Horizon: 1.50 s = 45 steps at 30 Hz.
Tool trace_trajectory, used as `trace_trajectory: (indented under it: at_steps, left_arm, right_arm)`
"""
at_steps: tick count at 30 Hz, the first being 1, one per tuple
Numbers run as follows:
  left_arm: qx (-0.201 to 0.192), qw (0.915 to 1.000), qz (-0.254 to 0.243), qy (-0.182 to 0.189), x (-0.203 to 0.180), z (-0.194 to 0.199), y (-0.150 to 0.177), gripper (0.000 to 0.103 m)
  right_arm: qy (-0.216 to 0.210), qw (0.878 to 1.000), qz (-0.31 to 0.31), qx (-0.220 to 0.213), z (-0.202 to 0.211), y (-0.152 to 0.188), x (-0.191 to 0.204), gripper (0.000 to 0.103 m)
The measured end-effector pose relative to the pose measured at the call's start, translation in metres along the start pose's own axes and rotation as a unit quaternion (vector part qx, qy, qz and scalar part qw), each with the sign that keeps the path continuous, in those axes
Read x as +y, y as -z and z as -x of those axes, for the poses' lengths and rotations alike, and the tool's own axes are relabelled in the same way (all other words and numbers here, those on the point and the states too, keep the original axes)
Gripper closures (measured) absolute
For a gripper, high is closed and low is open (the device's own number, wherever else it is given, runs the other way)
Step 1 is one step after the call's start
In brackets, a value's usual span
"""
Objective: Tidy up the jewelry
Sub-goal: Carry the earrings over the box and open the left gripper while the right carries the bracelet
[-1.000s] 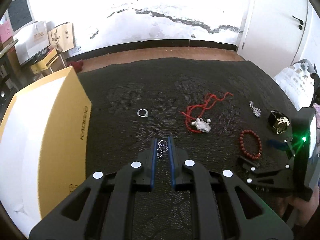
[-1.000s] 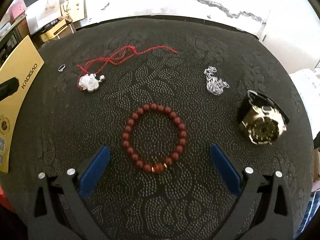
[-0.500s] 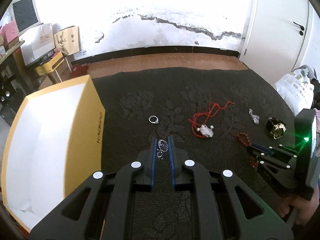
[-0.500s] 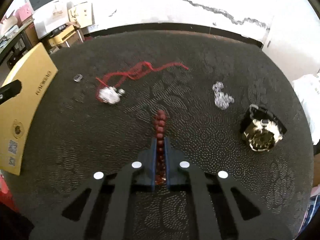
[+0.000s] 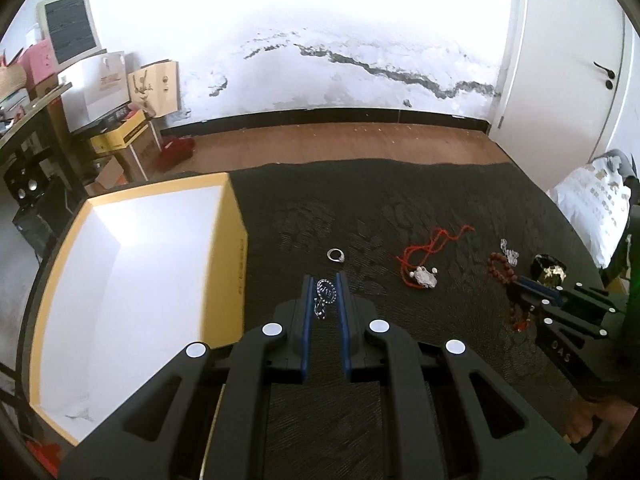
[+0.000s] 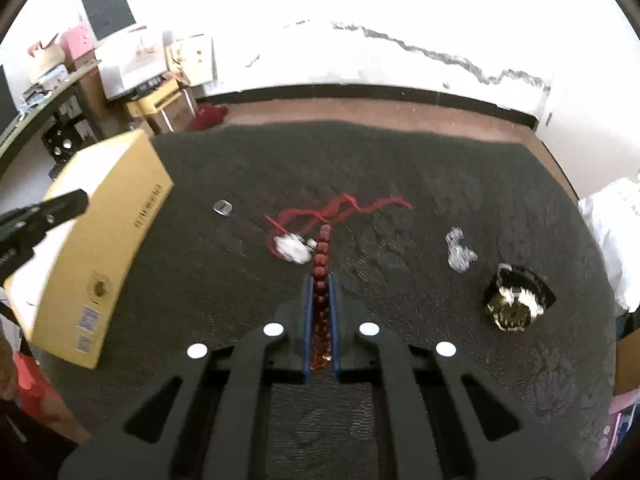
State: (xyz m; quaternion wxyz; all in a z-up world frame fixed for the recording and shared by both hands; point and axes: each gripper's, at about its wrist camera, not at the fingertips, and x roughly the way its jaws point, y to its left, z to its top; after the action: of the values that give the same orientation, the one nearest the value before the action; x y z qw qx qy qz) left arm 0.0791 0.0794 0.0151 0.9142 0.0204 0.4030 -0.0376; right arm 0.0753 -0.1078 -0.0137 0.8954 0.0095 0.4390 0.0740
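My left gripper (image 5: 324,280) is shut on a small silver chain piece (image 5: 323,295) and holds it above the dark patterned cloth (image 5: 360,200), just right of the open yellow box (image 5: 236,248). My right gripper (image 6: 320,280) is shut on the red bead bracelet (image 6: 322,256), lifted off the cloth; it also shows in the left wrist view (image 5: 501,266). On the cloth lie a silver ring (image 5: 335,255), a red cord necklace with a white pendant (image 5: 424,276), a silver chain (image 6: 459,250) and a black and gold watch (image 6: 516,300).
The yellow box (image 6: 116,216) has a white inside and stands at the cloth's left edge. Beyond the cloth are a wooden floor, a white wall, stacked boxes and shelves at far left, and a door at right. A white pillow (image 5: 596,204) lies at right.
My right gripper shut on the red bracelet and lifted it. Both grippers rose and pulled back; the left one, still holding its chain piece, now sits nearer the box.
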Motion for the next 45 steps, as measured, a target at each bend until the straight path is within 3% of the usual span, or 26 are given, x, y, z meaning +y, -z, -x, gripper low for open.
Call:
trace_trajectory:
  at_steps: [4, 11, 20, 28, 35, 45]
  left_arm:
    - [-0.007, 0.9999, 0.013, 0.000, 0.016, 0.018, -0.004, 0.092]
    - [-0.029, 0.9986, 0.031, -0.031, 0.057, 0.048, -0.008, 0.092]
    - [-0.026, 0.9955, 0.068, -0.060, 0.114, 0.056, 0.003, 0.092]
    - [0.008, 0.9890, 0.116, -0.091, 0.172, 0.034, 0.024, 0.092]
    - [0.037, 0.9862, 0.124, -0.103, 0.194, 0.013, 0.038, 0.092]
    - [0.105, 0.9816, 0.122, -0.103, 0.207, -0.036, 0.067, 0.092]
  right_arm:
    - [-0.018, 1.000, 0.018, -0.014, 0.016, -0.012, 0.028, 0.095]
    - [-0.054, 0.997, 0.050, -0.033, 0.040, -0.032, 0.082, 0.095]
    - [-0.092, 0.988, 0.113, -0.050, 0.049, -0.054, 0.166, 0.095]
    - [-0.126, 0.978, 0.159, -0.051, 0.043, -0.065, 0.237, 0.095]
    - [-0.152, 0.970, 0.181, -0.054, 0.040, -0.073, 0.283, 0.095]
    - [-0.154, 0.973, 0.172, -0.030, 0.006, -0.075, 0.292, 0.095]
